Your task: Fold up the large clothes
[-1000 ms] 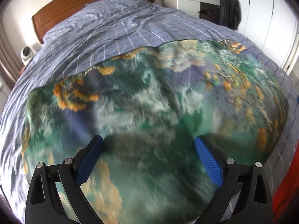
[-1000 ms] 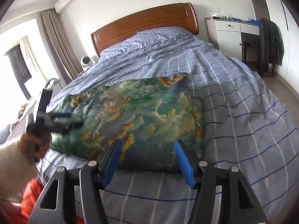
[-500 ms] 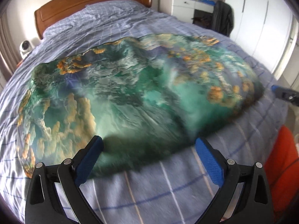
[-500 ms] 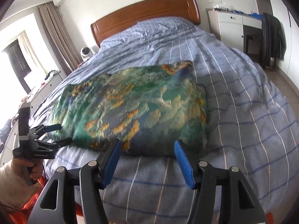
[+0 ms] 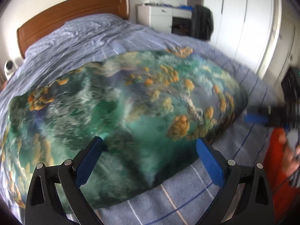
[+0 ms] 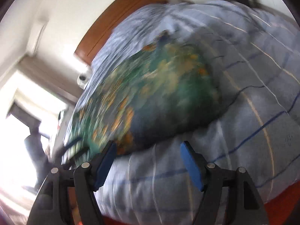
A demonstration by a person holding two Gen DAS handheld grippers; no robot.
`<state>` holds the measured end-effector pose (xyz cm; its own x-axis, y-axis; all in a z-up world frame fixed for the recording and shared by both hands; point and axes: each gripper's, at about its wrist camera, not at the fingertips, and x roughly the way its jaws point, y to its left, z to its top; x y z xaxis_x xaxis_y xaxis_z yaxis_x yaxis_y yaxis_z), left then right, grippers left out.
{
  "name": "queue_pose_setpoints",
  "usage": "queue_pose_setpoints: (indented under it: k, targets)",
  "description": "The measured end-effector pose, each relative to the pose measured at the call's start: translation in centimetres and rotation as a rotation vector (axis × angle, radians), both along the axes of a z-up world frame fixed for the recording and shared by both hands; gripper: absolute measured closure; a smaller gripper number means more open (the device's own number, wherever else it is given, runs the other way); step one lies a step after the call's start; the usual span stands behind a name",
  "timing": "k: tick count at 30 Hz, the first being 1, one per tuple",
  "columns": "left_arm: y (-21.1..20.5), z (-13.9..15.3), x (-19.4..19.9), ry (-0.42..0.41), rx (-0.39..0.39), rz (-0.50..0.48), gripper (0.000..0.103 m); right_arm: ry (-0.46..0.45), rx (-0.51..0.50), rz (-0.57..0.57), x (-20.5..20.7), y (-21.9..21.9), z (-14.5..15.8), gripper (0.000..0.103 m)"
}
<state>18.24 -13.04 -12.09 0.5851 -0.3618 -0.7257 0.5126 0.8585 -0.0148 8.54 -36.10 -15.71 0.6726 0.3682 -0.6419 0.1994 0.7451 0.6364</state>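
A large green garment (image 5: 120, 112) with orange and white patches lies spread flat on the blue checked bed cover (image 5: 78, 43). My left gripper (image 5: 150, 144) hovers open over the garment's near edge, cloth below both fingers but nothing pinched. In the tilted, blurred right wrist view the garment (image 6: 159, 93) lies ahead. My right gripper (image 6: 148, 146) is low over the cover just short of the garment's near corner; its jaws are opening with nothing between them. The right gripper (image 5: 262, 117) also shows as a blur at the garment's right edge.
A wooden headboard (image 5: 71, 13) stands at the far end. A white dresser (image 5: 159, 16), a dark jacket (image 5: 202, 22) and white wardrobe doors (image 5: 253, 28) line the right side. Orange-red cloth (image 5: 277, 159) lies at the bed's near right. A bright window (image 6: 22, 131) is to the left.
The left gripper has slid forward over the garment's near edge. The right gripper has rolled sideways, sunk toward the bed and widened its jaws.
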Motion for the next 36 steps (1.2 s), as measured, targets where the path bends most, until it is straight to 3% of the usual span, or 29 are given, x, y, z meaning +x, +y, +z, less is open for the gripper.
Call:
queue_pose_setpoints:
  k: [5, 12, 13, 14, 15, 17, 20, 24, 27, 30, 32, 36]
  targets:
    - [0.2, -1.7, 0.7, 0.058, -0.014, -0.015, 0.002, 0.052, 0.171, -0.138, 1.9, -2.5, -2.7, 0.026]
    - [-0.3, -2.4, 1.4, 0.091, 0.007, -0.049, 0.0, 0.038, 0.212, -0.275, 4.0, -2.6, -4.4, 0.023]
    - [-0.4, -2.4, 1.2, 0.085, 0.021, -0.057, 0.0, 0.024, 0.2, -0.284, 3.9, -2.3, -4.3, 0.029]
    - [-0.3, -2.2, 1.0, 0.086, 0.032, -0.063, 0.001, 0.012, 0.178, -0.287, 3.8, -2.1, -4.1, 0.05]
    - [-0.3, -1.9, 1.1, 0.093, 0.035, -0.064, 0.001, -0.001, 0.161, -0.276, 3.7, -1.9, -3.8, 0.056]
    - [1.2, 0.2, 1.5, 0.136, -0.043, -0.042, 0.004, -0.039, 0.083, -0.241, 3.2, -1.1, -2.2, 0.067]
    - [3.5, 4.9, 2.6, 0.164, -0.186, -0.025, 0.005, -0.135, -0.136, -0.147, 2.5, 1.2, 1.9, 0.068]
    - [3.0, 11.1, 3.7, 0.149, -0.247, -0.1, 0.005, -0.298, -0.448, 0.0, 1.6, 6.6, 7.1, 0.068]
    - [0.5, 14.7, 4.7, 0.195, -0.231, -0.184, 0.005, -0.418, -0.645, 0.129, 0.6, 12.0, 9.9, 0.068]
    - [-0.9, 16.1, 5.2, 0.229, -0.209, -0.222, 0.005, -0.503, -0.82, 0.253, 0.3, 17.0, 11.0, 0.068]
    - [-1.3, 16.3, 5.7, 0.237, -0.157, -0.198, 0.005, -0.552, -0.926, 0.338, -0.4, 20.3, 10.9, 0.068]
    - [-0.7, 14.4, 6.1, 0.238, 0.013, -0.061, 0.005, -0.66, -1.11, 0.465, -1.8, 25.4, 9.6, 0.068]
